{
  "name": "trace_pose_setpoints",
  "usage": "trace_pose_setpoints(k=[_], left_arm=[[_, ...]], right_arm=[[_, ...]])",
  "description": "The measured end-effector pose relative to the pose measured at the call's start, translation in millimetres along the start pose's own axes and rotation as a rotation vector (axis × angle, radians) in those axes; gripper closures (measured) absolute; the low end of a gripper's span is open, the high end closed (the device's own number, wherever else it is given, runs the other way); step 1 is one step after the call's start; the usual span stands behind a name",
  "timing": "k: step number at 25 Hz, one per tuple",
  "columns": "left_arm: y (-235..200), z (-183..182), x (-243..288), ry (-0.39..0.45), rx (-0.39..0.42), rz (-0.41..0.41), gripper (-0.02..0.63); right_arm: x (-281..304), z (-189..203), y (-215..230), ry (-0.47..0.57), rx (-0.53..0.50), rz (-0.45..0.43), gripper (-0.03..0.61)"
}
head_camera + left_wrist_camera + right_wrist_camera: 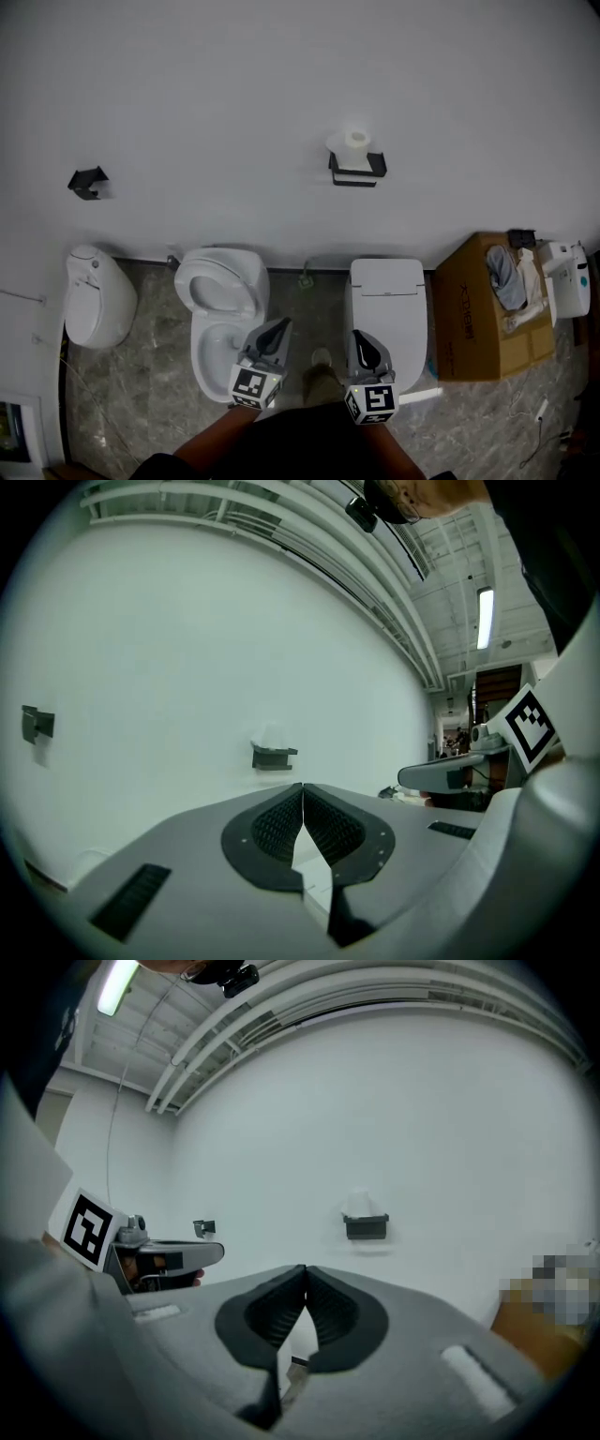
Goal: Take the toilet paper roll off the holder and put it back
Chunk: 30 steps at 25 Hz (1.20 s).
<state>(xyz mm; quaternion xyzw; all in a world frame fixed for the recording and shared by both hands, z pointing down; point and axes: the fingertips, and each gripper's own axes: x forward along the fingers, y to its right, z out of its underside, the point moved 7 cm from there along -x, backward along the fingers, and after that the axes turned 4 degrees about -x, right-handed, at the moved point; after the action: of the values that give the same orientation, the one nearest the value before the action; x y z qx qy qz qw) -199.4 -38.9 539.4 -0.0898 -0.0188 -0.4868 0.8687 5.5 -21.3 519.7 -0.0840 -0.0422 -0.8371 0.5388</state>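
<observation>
A white toilet paper roll (355, 141) stands upright on top of a black wall holder (356, 169), high on the white wall. The same roll (270, 737) (360, 1204) and holder (272, 757) (366, 1227) show small and far off in both gripper views. My left gripper (280, 325) is held low in front of me above an open toilet, its jaws shut with nothing between them. My right gripper (358, 337) hangs beside it above the closed toilet, jaws also shut and empty. Both grippers (303, 789) (305, 1272) are well short of the roll.
A white toilet (220, 309) with its lid up stands at the left, a closed white toilet (386, 300) at the right. A urinal (94, 295) is far left, a small black wall bracket (87, 182) above it. An open cardboard box (487, 305) stands at the right.
</observation>
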Motion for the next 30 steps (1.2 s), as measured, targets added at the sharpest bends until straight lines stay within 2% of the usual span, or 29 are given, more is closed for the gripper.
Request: trace_pose_setpoints(k=[3, 7, 13, 20, 26, 30], left_arm=[[-17, -14, 53, -0.012, 0.005, -0.004, 0.597], [-37, -37, 117, 0.03, 0.015, -0.018, 0.597], [-56, -65, 204, 0.061, 0.023, -0.037, 0.595], [-70, -100, 285, 0.102, 0.047, -0.024, 0.595], [-79, -121, 346, 0.109, 0.029, -0.002, 0.593], [-88, -129, 385, 0.089, 0.016, 0.001, 0.429]], right_arm=[[45, -21, 32, 0.011, -0.025, -0.01, 0.58], [94, -40, 73, 0.026, -0.037, -0.014, 0.58], [151, -48, 131, 0.014, -0.002, -0.021, 0.58], [190, -51, 172, 0.013, -0.004, -0.018, 0.58], [209, -48, 187, 0.013, 0.006, -0.039, 0.58], [219, -47, 199, 0.016, 0.002, -0.04, 0.58]])
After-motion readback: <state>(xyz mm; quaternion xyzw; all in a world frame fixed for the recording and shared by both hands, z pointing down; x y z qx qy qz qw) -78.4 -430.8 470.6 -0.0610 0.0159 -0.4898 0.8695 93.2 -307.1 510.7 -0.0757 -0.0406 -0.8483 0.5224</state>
